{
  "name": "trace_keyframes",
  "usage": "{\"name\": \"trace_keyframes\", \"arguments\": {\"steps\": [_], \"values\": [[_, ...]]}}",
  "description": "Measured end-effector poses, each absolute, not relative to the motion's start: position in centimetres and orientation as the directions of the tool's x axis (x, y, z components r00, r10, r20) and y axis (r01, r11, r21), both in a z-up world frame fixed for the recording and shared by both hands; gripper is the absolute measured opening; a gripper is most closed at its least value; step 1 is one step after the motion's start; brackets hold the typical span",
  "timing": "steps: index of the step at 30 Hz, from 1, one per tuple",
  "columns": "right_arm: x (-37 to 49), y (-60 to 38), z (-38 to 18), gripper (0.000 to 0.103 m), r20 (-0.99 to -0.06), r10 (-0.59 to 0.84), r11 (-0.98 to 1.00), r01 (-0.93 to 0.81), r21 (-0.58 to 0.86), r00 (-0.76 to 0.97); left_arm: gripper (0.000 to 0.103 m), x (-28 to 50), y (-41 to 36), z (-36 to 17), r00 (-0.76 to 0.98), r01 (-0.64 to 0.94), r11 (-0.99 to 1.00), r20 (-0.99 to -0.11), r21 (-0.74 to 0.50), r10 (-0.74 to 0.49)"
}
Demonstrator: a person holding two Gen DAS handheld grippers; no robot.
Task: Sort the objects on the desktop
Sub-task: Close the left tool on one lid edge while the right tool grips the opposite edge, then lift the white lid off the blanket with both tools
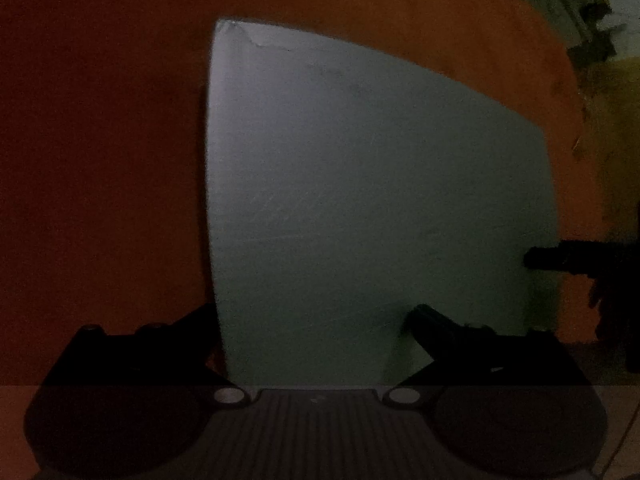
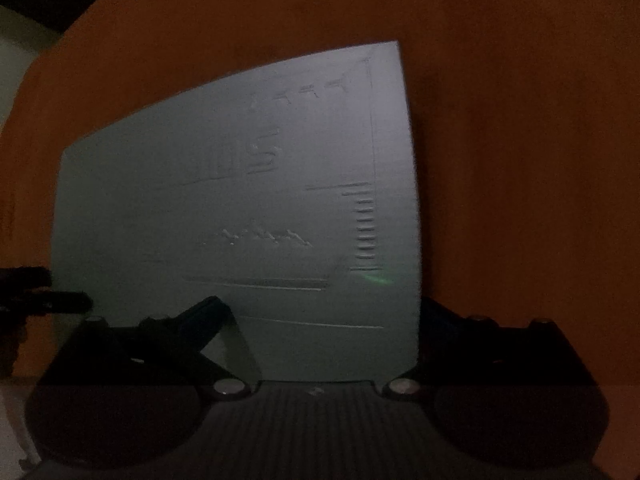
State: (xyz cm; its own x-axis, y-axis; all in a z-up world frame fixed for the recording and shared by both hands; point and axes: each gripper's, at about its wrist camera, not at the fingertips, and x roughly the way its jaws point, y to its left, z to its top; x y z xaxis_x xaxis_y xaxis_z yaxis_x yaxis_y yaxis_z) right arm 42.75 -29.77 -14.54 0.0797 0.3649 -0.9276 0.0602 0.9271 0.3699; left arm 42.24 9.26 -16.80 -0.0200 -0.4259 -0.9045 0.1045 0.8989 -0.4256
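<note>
Two grippers meet on one pale grey sheet (image 1: 360, 200), and the room is so dim that little else stands out. It lies flat on an orange-brown table (image 1: 100, 160), which fills the rest of both views.

From the left wrist, the left gripper (image 1: 320, 320) straddles the sheet's near left corner. One finger (image 1: 192, 320) is on the table just outside the left edge, the other (image 1: 432, 324) rests over the sheet. The jaws stand spread, with nothing pinched between them. The sheet's far left corner looks chipped or torn. At the right edge of this view the dark tip of the right gripper (image 1: 560, 260) touches the sheet's side.

From the right wrist, the right gripper (image 2: 320, 320) sits at the opposite near corner, also spread. Its left finger (image 2: 208, 316) lies over the sheet and its right finger (image 2: 444, 316) is just beyond the right edge. Raised markings, ruler-like ticks and some lettering show on the sheet (image 2: 240, 220) here; I cannot read them. The left gripper (image 2: 44, 296) pokes in at the left.
</note>
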Motion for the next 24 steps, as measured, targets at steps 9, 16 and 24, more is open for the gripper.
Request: {"name": "trace_keyframes", "arguments": {"steps": [9, 16, 24], "values": [[41.9, -29.5, -8.0, 0.103, -0.913, 0.352, 0.927, 0.055, 0.370, 0.208, 0.102, 42.1, 9.4, -11.1, 0.103, 0.020, 0.893, -0.887, -0.450, -0.450], [39.9, -30.4, -2.9, 0.103, -0.900, 0.351, 0.930, 0.014, 0.367, 0.259, 0.102, 39.2, 11.0, -7.2, 0.171, 0.053, 0.897, -0.881, -0.439, -0.441], [35.4, -29.8, 0.6, 0.103, -0.884, 0.342, 0.936, -0.027, 0.352, 0.319, 0.102, 33.5, 14.2, -0.2, 0.239, 0.080, 0.904, -0.872, -0.420, -0.426]]}}
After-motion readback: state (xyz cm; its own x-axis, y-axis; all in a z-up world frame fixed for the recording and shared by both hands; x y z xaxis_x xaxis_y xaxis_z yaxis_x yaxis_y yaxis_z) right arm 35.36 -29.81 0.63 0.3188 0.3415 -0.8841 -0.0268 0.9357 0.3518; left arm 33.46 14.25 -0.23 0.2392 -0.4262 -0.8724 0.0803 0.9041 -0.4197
